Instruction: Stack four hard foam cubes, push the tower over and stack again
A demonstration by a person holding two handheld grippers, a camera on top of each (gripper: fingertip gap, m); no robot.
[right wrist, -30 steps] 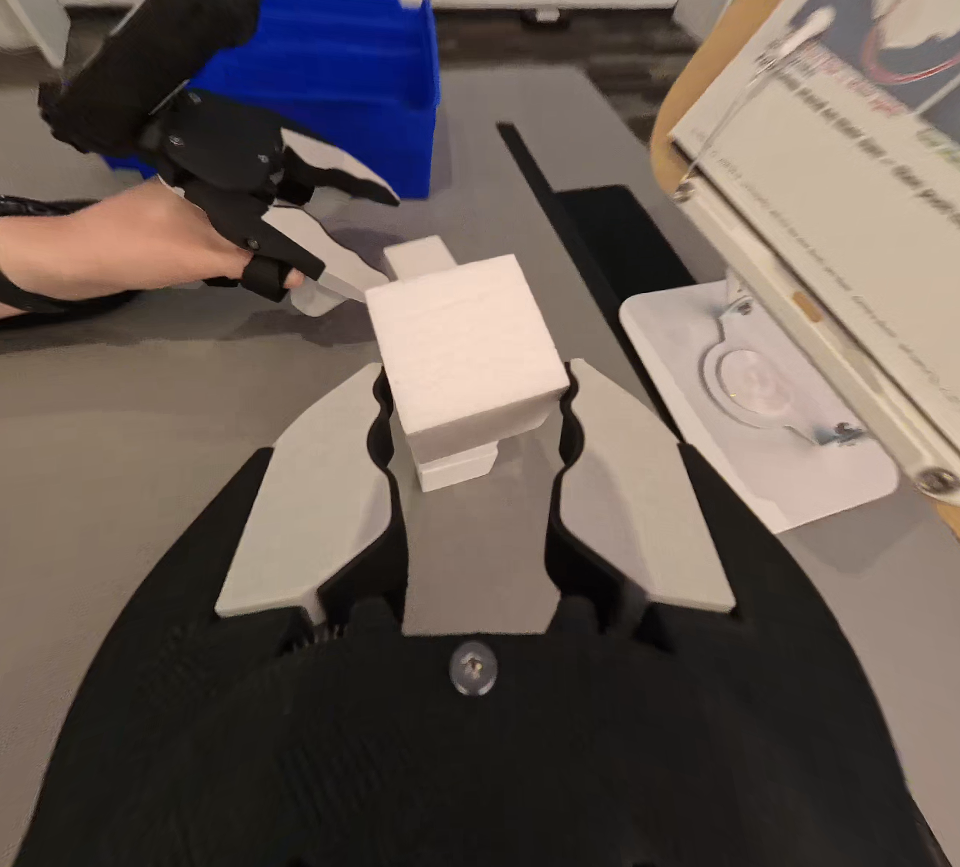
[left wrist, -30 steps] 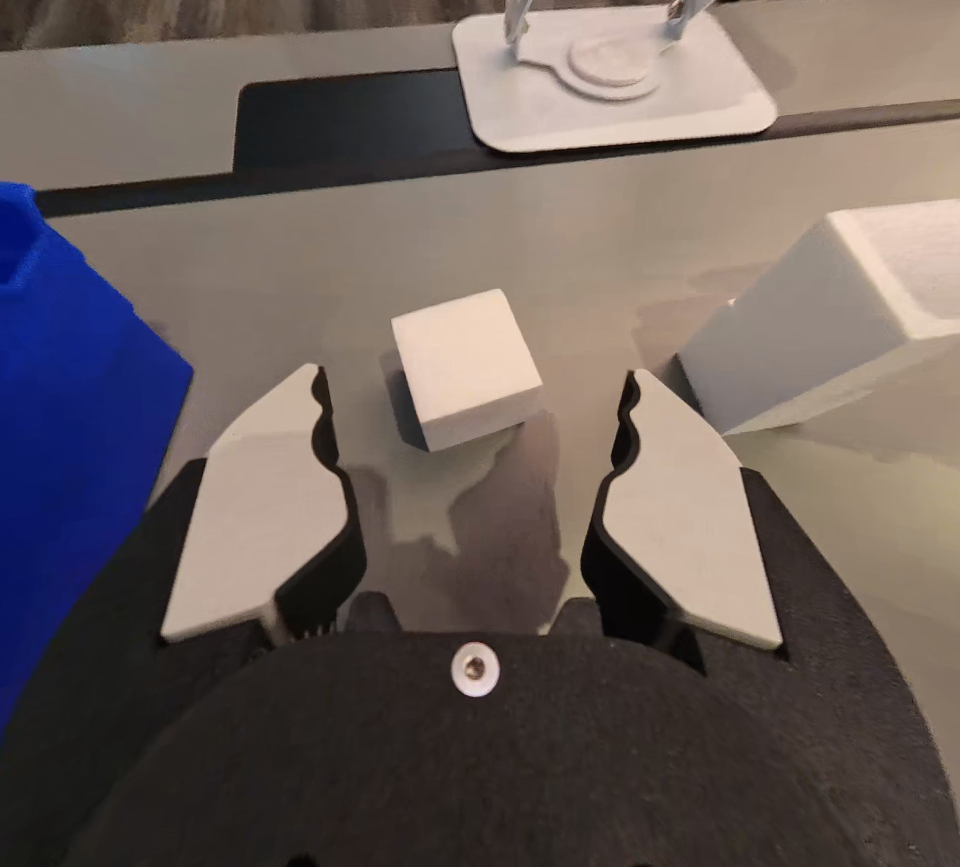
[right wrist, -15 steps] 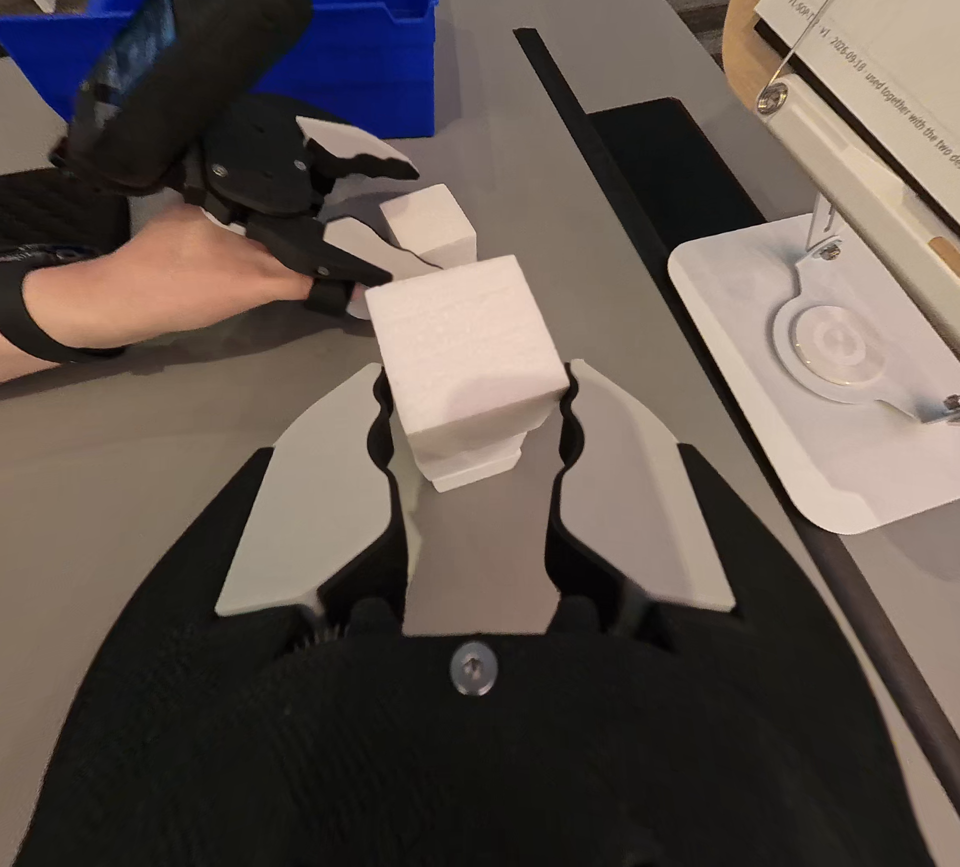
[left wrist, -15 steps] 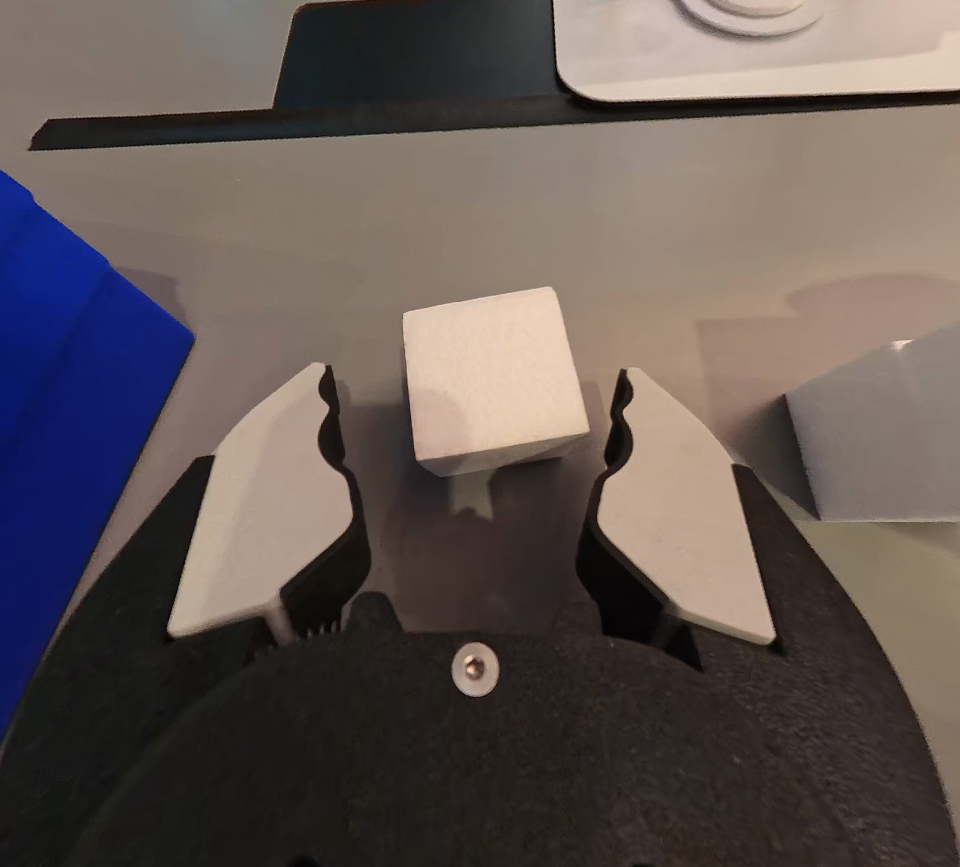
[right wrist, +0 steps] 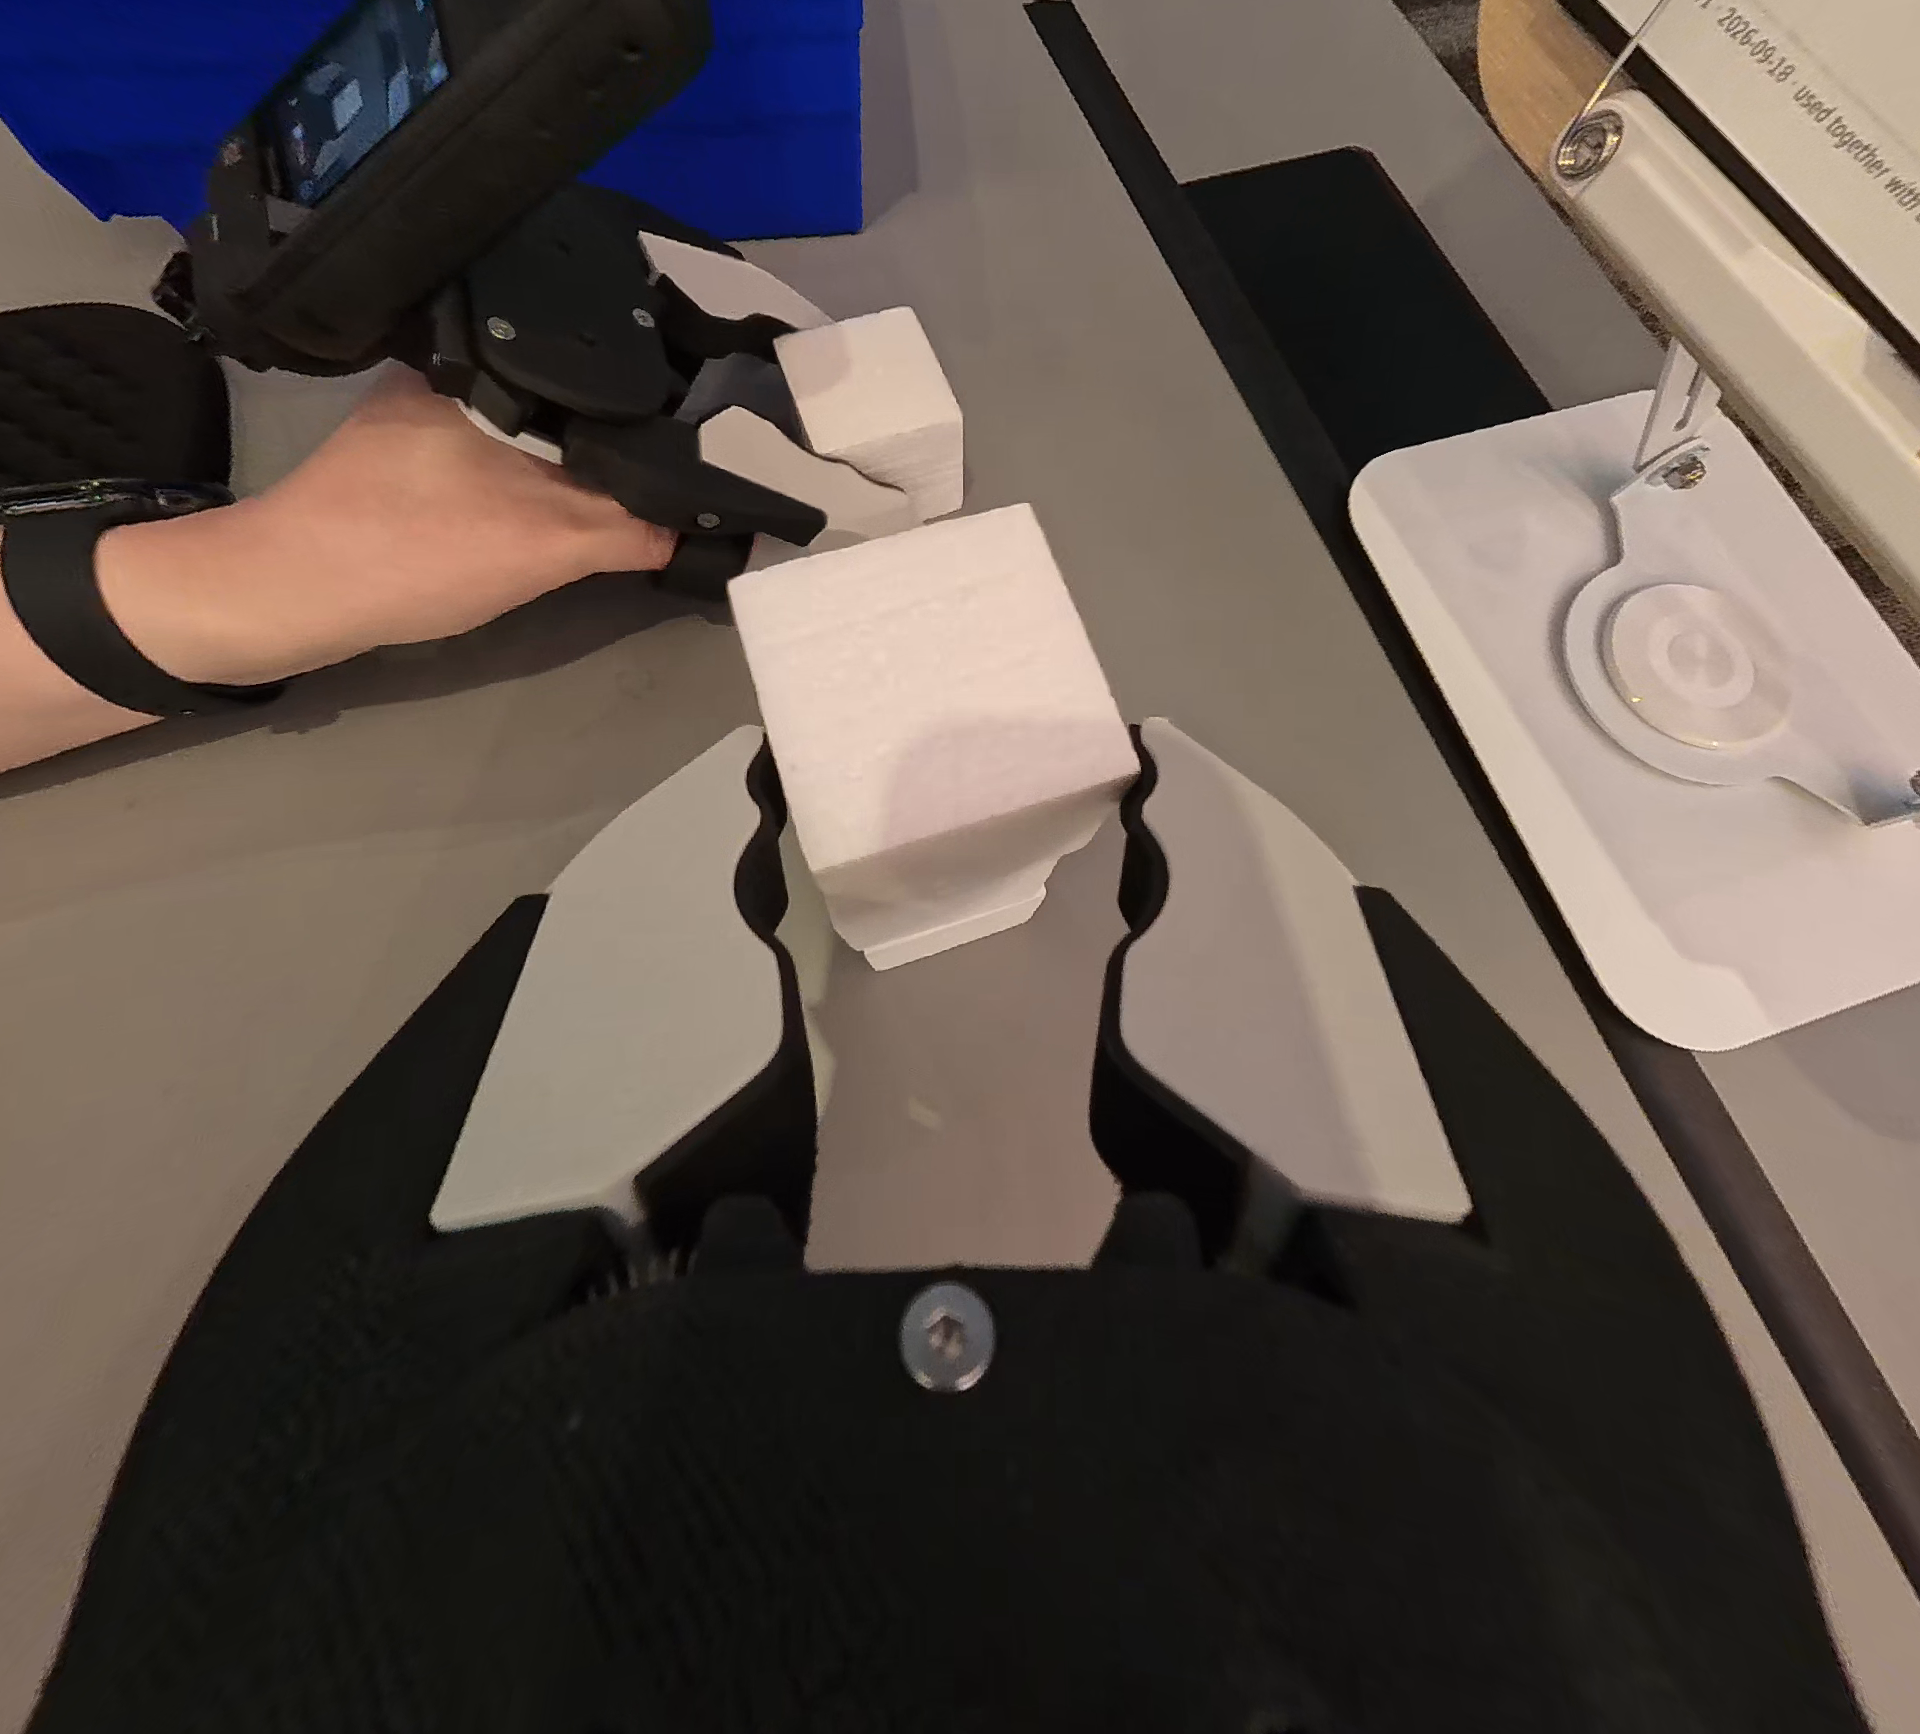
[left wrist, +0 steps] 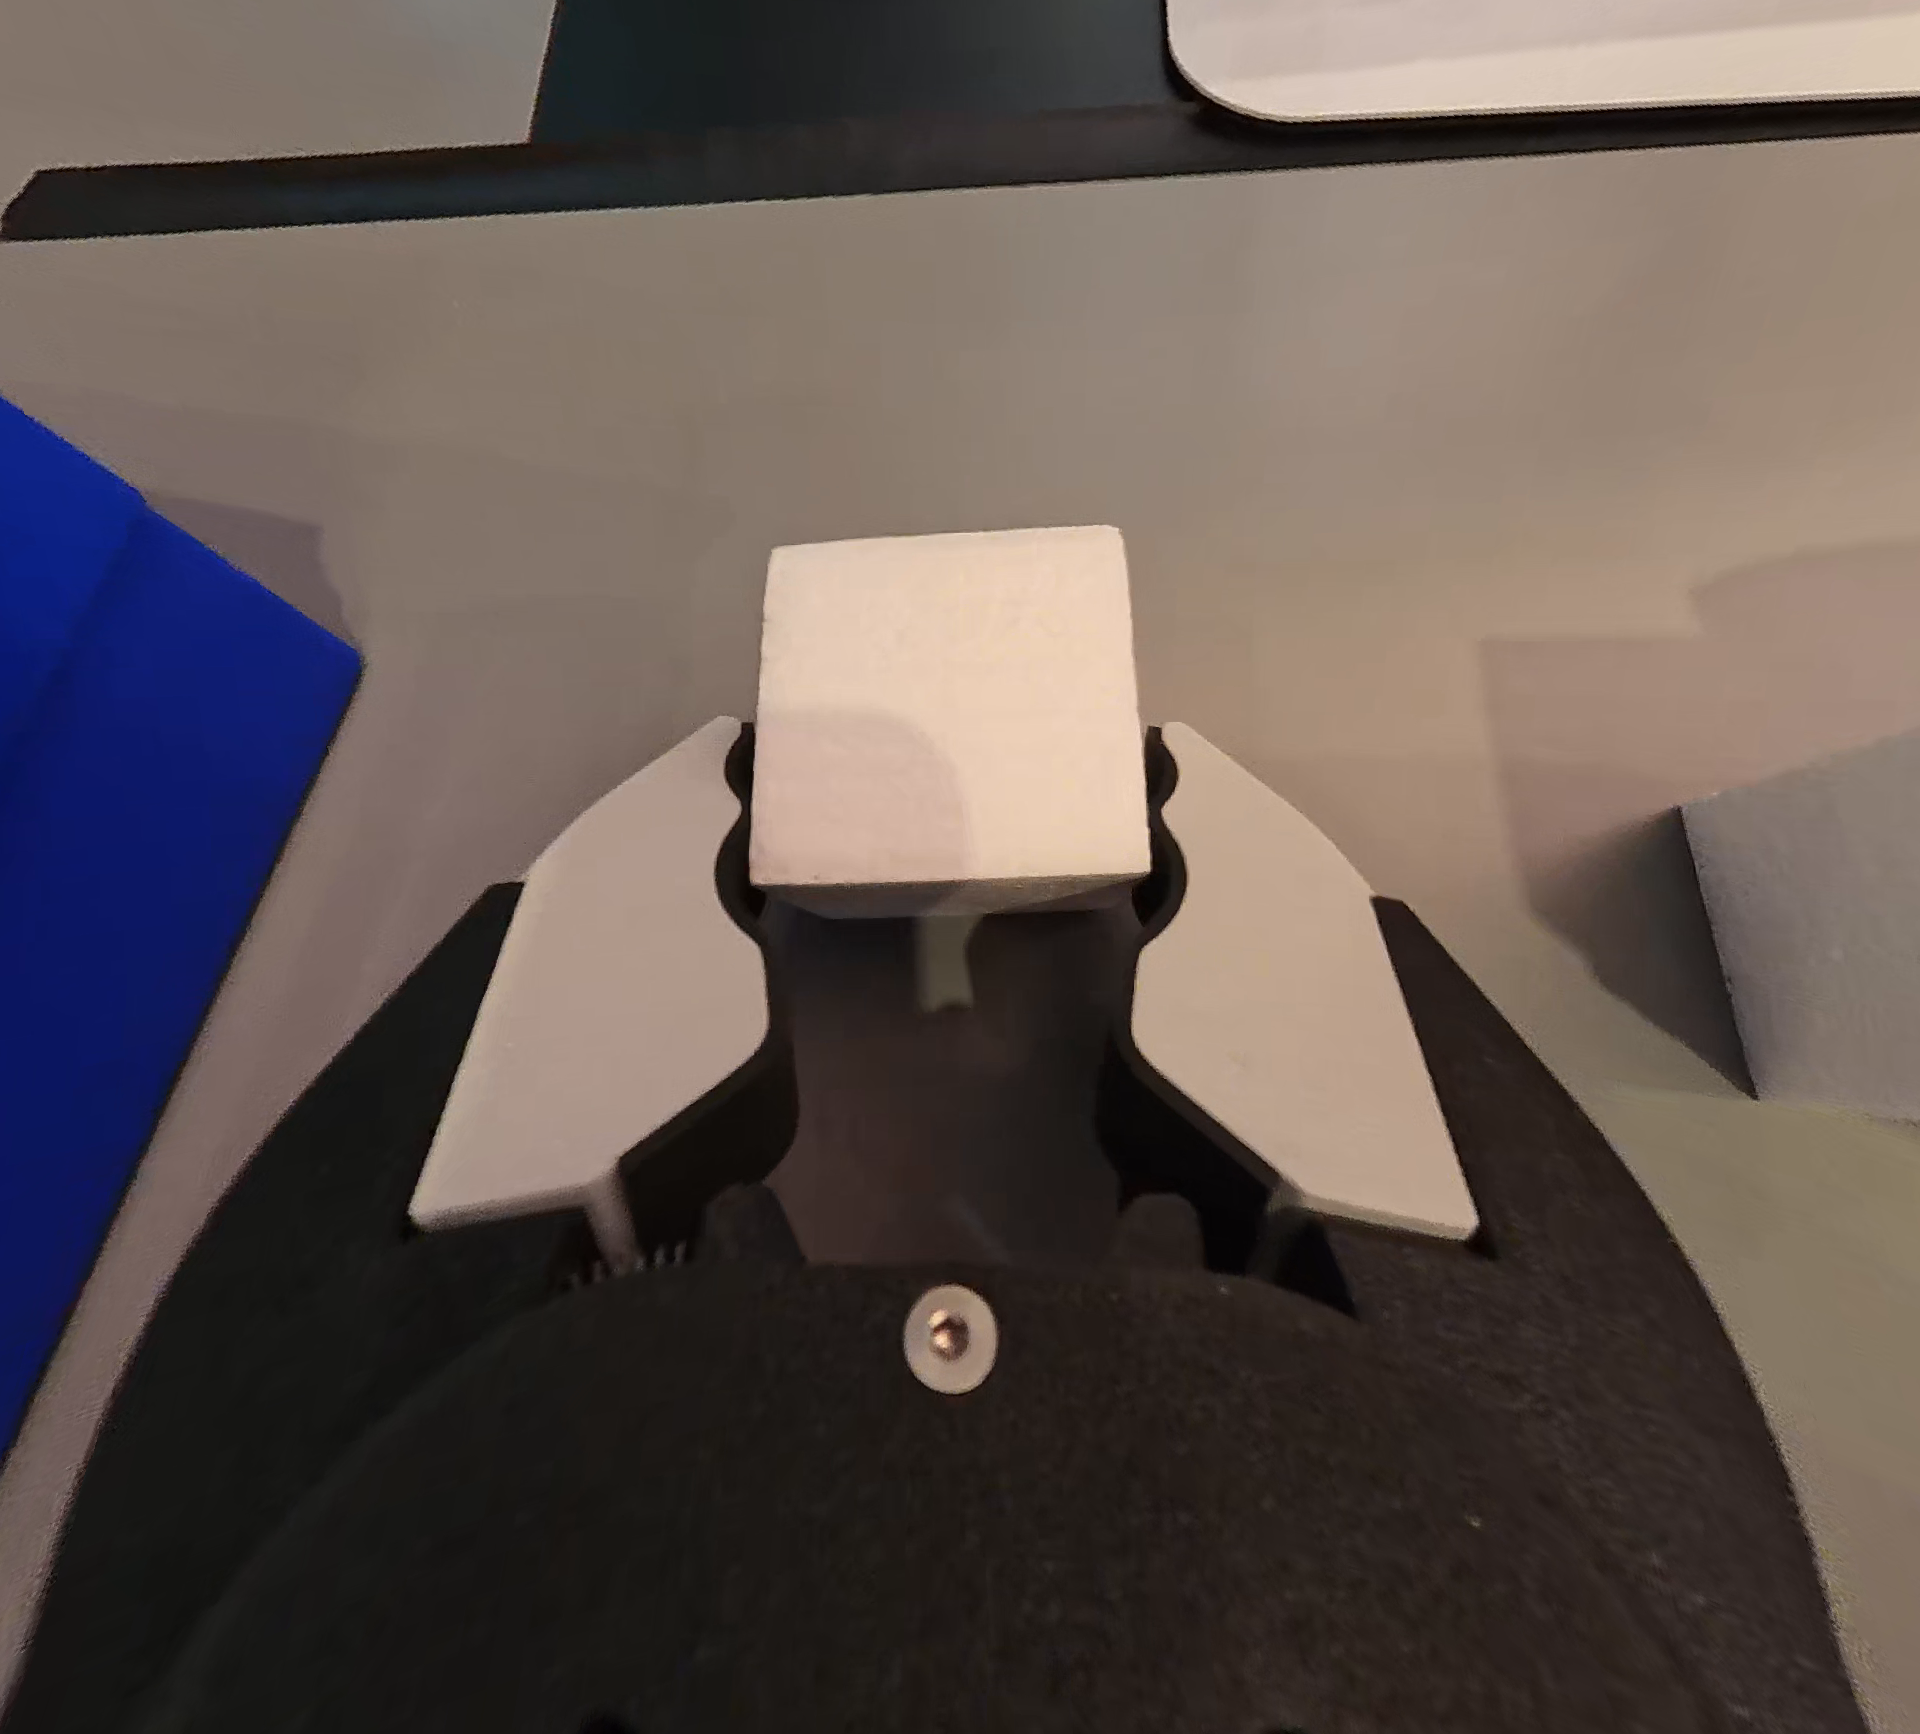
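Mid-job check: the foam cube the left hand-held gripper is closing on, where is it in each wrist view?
Left wrist view: foam cube at centre, between the left hand-held gripper fingertips.
Right wrist view: same cube upper centre, at that gripper's tips, beyond the stack.
Shared landmark: blue bin, at the left edge in the left view, at top left in the right.

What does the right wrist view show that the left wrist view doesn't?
Only the right view: the right gripper around the top cube of a stack, the hand, and a paper stand. Only the left view: the left gripper head-on, closed on its cube. Both: that cube, the blue bin, the white base plate.
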